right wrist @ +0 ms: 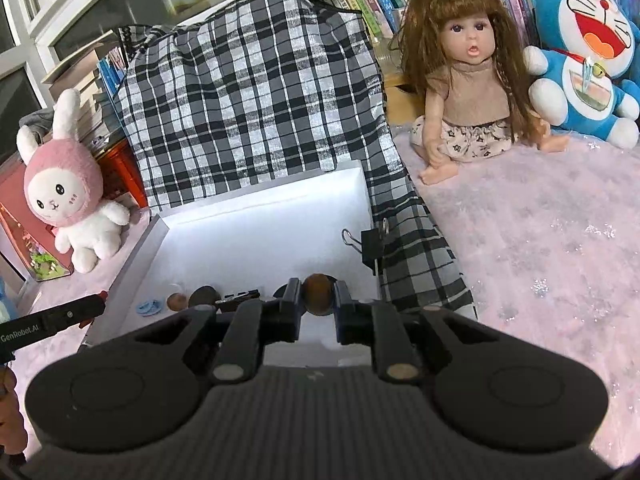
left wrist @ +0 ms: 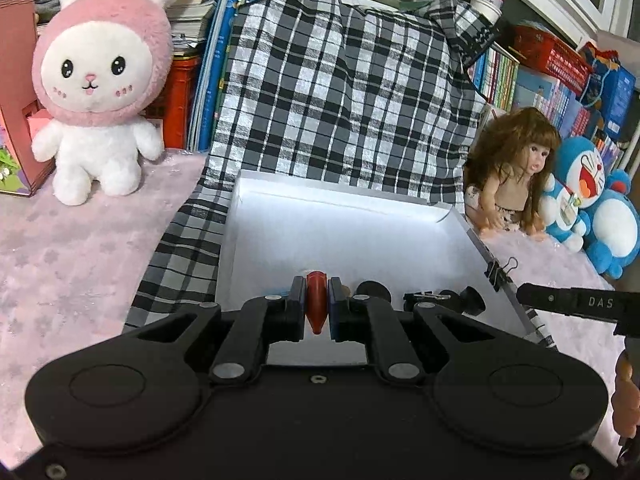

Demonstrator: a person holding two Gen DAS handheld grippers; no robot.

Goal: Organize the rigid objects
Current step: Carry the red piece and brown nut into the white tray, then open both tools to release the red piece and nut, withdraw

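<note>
My left gripper is shut on a small red pointed piece, held over the near end of the white tray. My right gripper is shut on a round brown object, above the same white tray. On the tray floor in the right wrist view lie a dark stone, a small brown round piece, a light blue ring piece and a black clip-like item. The other gripper's arm shows at the left edge.
A black binder clip grips the tray's right wall. Checked cloth lies under and behind the tray. A pink bunny plush sits left, a doll and blue cat plush right, on pink fabric, books behind.
</note>
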